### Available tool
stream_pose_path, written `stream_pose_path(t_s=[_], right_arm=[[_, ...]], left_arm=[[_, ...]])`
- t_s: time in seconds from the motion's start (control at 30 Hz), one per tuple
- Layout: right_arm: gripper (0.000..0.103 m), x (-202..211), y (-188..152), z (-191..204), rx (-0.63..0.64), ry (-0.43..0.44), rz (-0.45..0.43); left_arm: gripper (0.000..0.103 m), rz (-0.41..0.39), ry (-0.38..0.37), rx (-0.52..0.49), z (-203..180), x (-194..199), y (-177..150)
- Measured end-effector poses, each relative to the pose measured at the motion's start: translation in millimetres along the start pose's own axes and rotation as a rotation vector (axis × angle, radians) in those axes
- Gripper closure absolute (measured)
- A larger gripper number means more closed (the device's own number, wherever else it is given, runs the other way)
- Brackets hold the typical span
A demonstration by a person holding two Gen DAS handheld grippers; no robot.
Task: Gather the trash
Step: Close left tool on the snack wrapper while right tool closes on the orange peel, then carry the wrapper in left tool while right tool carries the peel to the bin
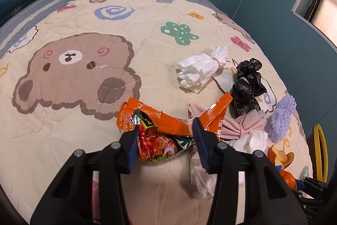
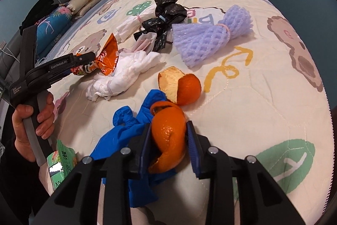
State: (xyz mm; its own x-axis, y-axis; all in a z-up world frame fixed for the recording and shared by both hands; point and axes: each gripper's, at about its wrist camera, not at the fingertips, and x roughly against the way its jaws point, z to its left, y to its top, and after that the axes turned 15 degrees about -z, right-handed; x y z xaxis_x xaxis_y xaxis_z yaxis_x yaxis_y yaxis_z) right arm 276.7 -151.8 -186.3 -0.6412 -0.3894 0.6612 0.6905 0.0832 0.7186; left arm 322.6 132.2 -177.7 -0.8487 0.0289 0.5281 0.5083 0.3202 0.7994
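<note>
Jaws pinching: left gripper (image 1: 166,136) clamps the orange snack wrapper (image 1: 168,119), right gripper (image 2: 169,140) the orange peel (image 2: 170,136); lift both slowly, grip steady

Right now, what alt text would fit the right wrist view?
The right claw closes around a curled orange peel lying on a blue glove on a cartoon-bear quilt. Behind lie more peel, tissues and purple foam netting; the left claw grips an orange wrapper.

The blue glove (image 2: 134,130) is being partly covered by the right claw (image 2: 168,140) and peel (image 2: 168,136). The green packet (image 2: 61,161) is being cut off behind the hand (image 2: 31,119).
</note>
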Motion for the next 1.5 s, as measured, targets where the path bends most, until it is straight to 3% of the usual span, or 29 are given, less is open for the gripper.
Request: stream_pose_path(t_s=[0.17, 0.33, 0.87, 1.5], right_arm=[[0.075, 6, 0, -1, -0.015, 0.007, -0.007], [0.075, 16, 2, -2, -0.024, 0.007, -0.027], [0.075, 63, 21, -10, -0.055, 0.026, -0.13], [0.075, 117, 21, -31, -0.085, 0.016, -0.211]], left_arm=[[0.079, -0.004, -0.01, 0.013, 3, 8, 5], [0.082, -0.012, -0.019, 0.001, 4, 23, 9], [0.083, -0.074, -0.047, 0.007, 1, 77, 24], [0.083, -0.116, -0.131, -0.041, -50, 128, 34]])
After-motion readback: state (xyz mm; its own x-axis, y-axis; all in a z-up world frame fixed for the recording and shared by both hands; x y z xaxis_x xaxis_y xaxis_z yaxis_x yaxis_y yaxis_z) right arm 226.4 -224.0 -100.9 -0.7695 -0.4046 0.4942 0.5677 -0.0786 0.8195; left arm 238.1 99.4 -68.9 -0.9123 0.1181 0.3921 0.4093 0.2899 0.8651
